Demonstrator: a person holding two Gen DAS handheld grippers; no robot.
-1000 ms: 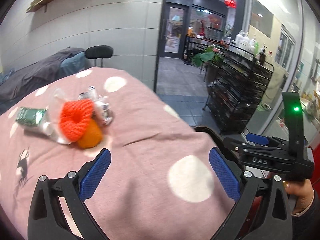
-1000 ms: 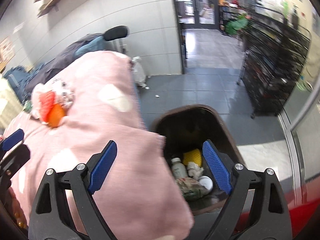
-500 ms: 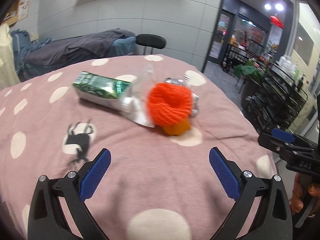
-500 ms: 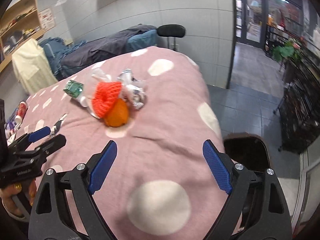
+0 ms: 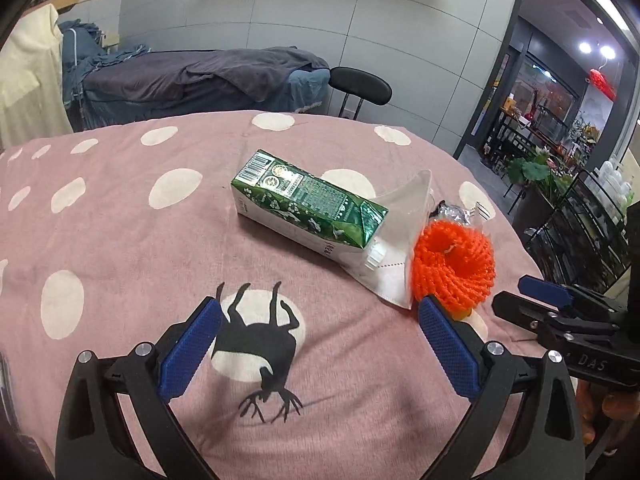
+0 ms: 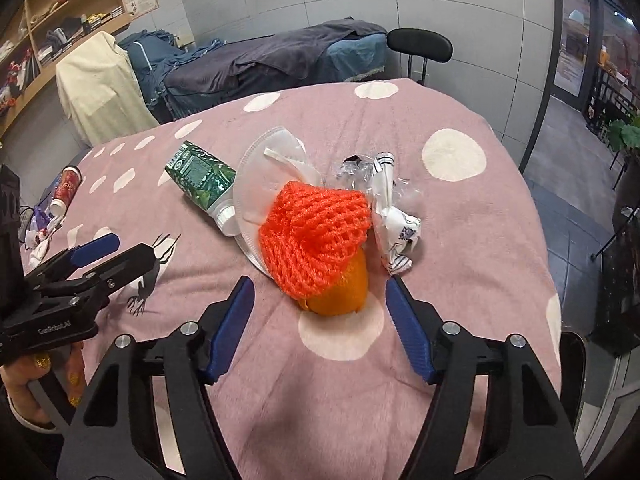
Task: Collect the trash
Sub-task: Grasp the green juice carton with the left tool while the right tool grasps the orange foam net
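Right wrist view: the trash lies in one small heap on the pink dotted surface [image 6: 460,240], all pieces touching or overlapping.
Foam net [image 6: 316,236]: orange mesh sleeve, it looks very light and soft; it will squash under the pads, so a grip across its middle should do.
Orange peel [image 6: 340,296]: it sits under the net, nearest to the right hand-held gripper [image 6: 320,300]; probably light, a bit slippery and easy to crush.
Face mask [image 6: 264,184]: white, thin and floppy; I think the edge or the strap is the best place to pinch.
Carton [image 5: 308,208]: green drink box lying on its side, partly on the mask; stiff walls, likely empty and light; take it across the narrow sides.
Wrapper [image 6: 390,216]: crumpled film just beside the net, light and slippery.
Right hand-held gripper: its jaws have just been closing, but they stand apart and nothing is between the pads; the peel lies just ahead.
Left hand-held gripper [image 5: 316,336]: spread wide, released, holding nothing, over the deer print [image 5: 264,344] near the mask.
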